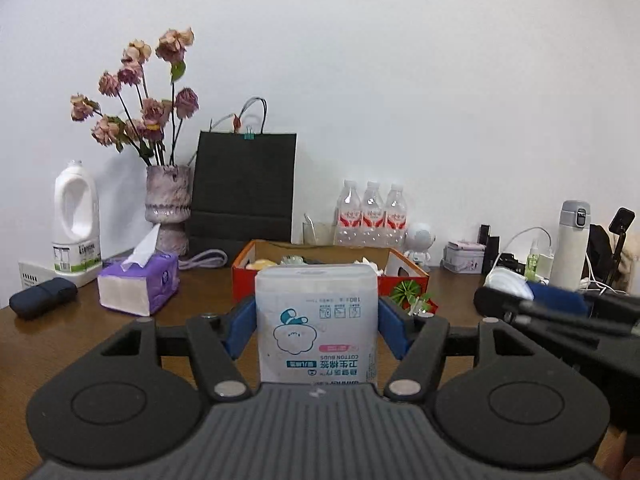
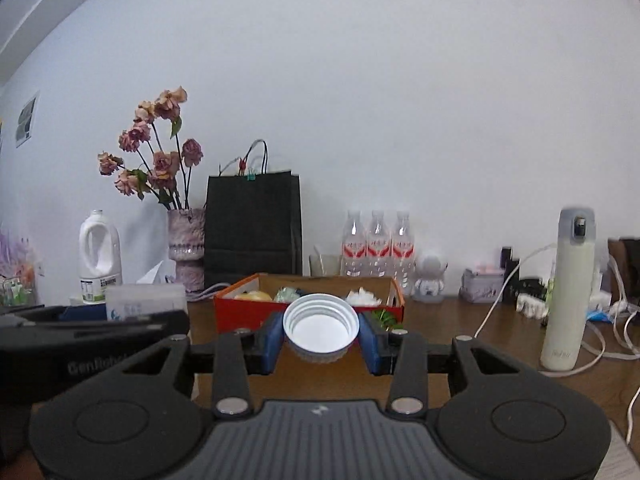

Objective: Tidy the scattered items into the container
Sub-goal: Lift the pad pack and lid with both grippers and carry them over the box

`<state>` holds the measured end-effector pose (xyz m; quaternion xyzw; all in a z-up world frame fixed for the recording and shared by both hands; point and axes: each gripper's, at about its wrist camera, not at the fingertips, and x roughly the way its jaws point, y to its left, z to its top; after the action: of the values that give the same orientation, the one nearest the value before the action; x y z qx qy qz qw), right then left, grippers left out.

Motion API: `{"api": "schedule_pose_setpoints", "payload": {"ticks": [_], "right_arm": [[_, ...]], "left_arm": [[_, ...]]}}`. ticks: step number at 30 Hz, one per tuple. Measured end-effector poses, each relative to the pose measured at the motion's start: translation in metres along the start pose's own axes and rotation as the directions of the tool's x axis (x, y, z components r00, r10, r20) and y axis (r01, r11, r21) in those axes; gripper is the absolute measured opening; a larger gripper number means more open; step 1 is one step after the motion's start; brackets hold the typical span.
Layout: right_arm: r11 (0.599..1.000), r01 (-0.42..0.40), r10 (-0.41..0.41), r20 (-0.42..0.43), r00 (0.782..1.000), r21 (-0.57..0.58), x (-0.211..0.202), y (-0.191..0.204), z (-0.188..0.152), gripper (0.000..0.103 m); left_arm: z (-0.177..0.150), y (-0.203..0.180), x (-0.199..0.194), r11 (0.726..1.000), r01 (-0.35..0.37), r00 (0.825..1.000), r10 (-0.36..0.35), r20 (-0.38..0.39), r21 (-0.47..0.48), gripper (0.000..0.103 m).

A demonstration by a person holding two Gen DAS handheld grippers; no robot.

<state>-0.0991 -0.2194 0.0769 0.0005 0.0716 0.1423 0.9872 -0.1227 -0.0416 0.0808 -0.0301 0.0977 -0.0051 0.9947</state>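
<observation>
Left wrist view: left tool (image 1: 317, 322) grasps a cotton bud box (image 1: 316, 320), blue pads pressed on both sides, label upside down, held above the table (image 1: 192, 292). Red cardboard box (image 1: 404, 278) sits just beyond it, already holding several items. Right wrist view: right tool (image 2: 320, 334) grasps a white bottle cap (image 2: 320, 326), open side toward the camera, also in front of the red cardboard box (image 2: 308, 310). Purple tissue pack (image 1: 138, 286) lies left of the container.
</observation>
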Motion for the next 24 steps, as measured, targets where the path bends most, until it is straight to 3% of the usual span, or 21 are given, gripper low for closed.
{"api": "schedule_pose_setpoints", "payload": {"ticks": [4,7,12,14,17,18,19,20,22,24], "right_arm": [[1.000,-0.003,0.003,-0.021,1.000,0.002,0.023,-0.004,0.004,0.039],[0.999,-0.036,0.037,-0.025,0.999,0.035,0.057,-0.016,0.021,0.039],[0.988,-0.056,0.054,0.013,0.998,0.147,0.153,-0.056,0.076,0.039],[0.987,-0.041,0.038,0.024,0.999,0.154,0.193,-0.066,0.100,0.039],[0.991,-0.037,0.041,-0.028,0.999,0.130,0.258,-0.077,0.128,0.039],[0.991,-0.050,0.059,-0.071,0.996,0.121,0.280,-0.080,0.133,0.039],[0.991,-0.074,0.092,-0.172,0.981,0.111,0.309,-0.082,0.137,0.039],[0.988,-0.078,0.112,-0.266,0.957,0.134,0.337,-0.088,0.138,0.039],[0.982,-0.079,0.151,-0.456,0.877,0.174,0.389,-0.098,0.132,0.039],[0.982,-0.028,0.131,-0.569,0.812,0.185,0.432,-0.105,0.119,0.039]], "left_arm": [[0.009,0.000,0.025,1.000,0.013,1.000,-0.013,-0.022,-0.011,0.066],[0.035,0.006,0.063,0.997,0.053,0.999,-0.054,-0.009,-0.049,0.066],[0.102,0.029,0.171,0.980,0.134,0.989,-0.142,-0.043,-0.145,0.066],[0.125,0.035,0.220,0.980,0.098,0.990,-0.114,-0.083,-0.173,0.066],[0.146,0.032,0.284,0.988,0.055,0.982,-0.079,-0.170,-0.144,0.066],[0.149,0.028,0.307,0.989,0.064,0.971,-0.092,-0.221,-0.131,0.066],[0.148,0.025,0.326,0.990,0.061,0.957,-0.093,-0.275,-0.124,0.066],[0.145,0.021,0.346,0.993,0.056,0.931,-0.088,-0.354,-0.102,0.066],[0.130,0.014,0.384,0.996,0.053,0.863,-0.078,-0.498,-0.065,0.066],[0.112,0.006,0.415,0.999,0.049,0.805,-0.053,-0.591,-0.023,0.066]]}}
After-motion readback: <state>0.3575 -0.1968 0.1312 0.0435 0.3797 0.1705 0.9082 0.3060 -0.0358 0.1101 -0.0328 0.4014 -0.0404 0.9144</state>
